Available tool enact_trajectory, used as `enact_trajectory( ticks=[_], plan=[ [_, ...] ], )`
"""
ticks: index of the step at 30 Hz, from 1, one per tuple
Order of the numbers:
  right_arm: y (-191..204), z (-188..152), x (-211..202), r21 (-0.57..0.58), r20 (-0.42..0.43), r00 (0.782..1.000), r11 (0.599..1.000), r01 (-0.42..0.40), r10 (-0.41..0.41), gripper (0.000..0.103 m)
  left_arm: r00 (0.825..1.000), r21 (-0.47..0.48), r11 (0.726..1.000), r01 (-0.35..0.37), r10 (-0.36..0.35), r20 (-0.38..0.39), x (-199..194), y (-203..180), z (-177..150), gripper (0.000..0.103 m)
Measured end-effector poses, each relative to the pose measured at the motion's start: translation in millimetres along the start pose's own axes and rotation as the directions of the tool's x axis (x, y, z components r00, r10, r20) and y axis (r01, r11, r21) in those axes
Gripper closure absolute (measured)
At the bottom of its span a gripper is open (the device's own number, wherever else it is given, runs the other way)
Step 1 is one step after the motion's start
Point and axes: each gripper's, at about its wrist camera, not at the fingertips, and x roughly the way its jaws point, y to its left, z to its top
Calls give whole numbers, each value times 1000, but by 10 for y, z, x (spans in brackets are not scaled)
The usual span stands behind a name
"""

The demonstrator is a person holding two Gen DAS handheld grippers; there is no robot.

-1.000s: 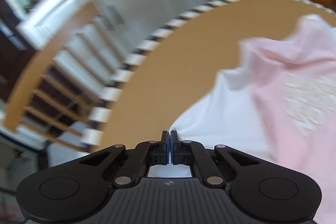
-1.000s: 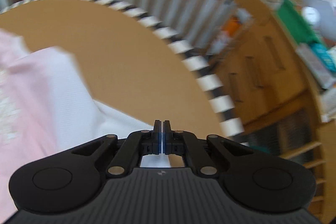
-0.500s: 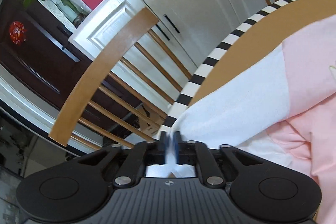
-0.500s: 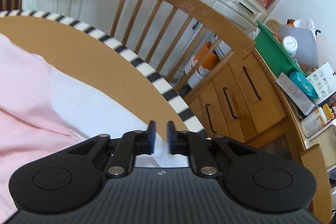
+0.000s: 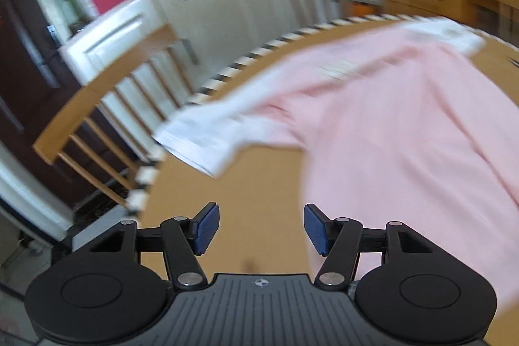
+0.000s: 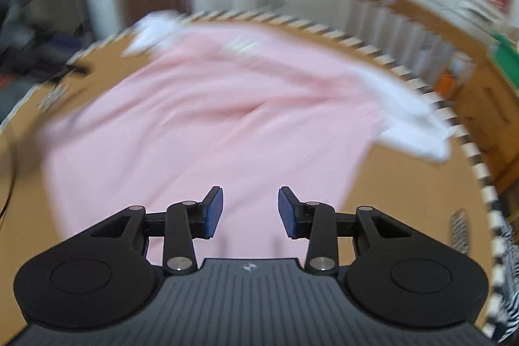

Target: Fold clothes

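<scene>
1. The left gripper (image 5: pixel 261 227) has let go of the white sleeve it pinched a second ago; its jaws are opening, with only bare desk (image 5: pixel 253 184) between the blue pads.
2. The right gripper (image 6: pixel 250 212) has likewise released its sleeve; its jaws are opening, less wide than the left pair, with nothing pinched and pink cloth beneath them.
3. The pink shirt (image 5: pixel 405 119) now lies spread on the round desk, where earlier it was lifted and bunched close to the cameras.
4. Its left white sleeve (image 5: pixel 198 135) reaches out to the striped desk edge (image 5: pixel 146 180), near a wooden chair (image 5: pixel 97 106).
5. In the right wrist view the other white sleeve (image 6: pixel 412 119) lies by the striped edge on that side.
6. Both views are blurred by motion.
</scene>
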Motion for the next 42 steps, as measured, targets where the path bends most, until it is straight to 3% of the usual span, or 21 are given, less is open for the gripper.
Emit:
enact_trajectory(
  ticks=[6, 14, 19, 21, 22, 24, 31, 42],
  plan=[
    [941, -242, -80, -210, -11, 1000, 978, 0, -2, 64, 998, 19, 998, 62, -62, -3, -492, -641, -510, 41],
    [1214, -273, 115, -322, -15, 992, 940, 116, -127, 69, 998, -122, 992, 43, -47, -28, -578, -730, -786, 41],
    [1219, -332, 219, -373, -6, 980, 910, 181, -197, 71, 999, -150, 989, 16, -23, -49, -540, -716, -855, 41],
    [1185, -318, 244, -363, -15, 979, 914, 183, -202, 81, 998, -159, 987, 7, -17, -62, -510, -701, -860, 41],
    [1157, -302, 262, -346, -24, 979, 920, 183, -204, 93, 998, -167, 986, 5, -17, -67, -495, -694, -862, 41],
    [1075, -257, 261, -295, -27, 979, 937, 186, -203, 96, 997, -187, 982, 5, -21, -80, -468, -685, -861, 41],
    [635, -71, -126, -87, -13, 992, 988, 126, -128, 98, 995, -230, 973, 2, -25, -98, -420, -715, -801, 41],
    [-166, -312, -692, 84, -43, 967, 963, 256, -253, 98, 998, -228, 973, -41, 28, -61, -492, -960, -716, 37]
  ],
)
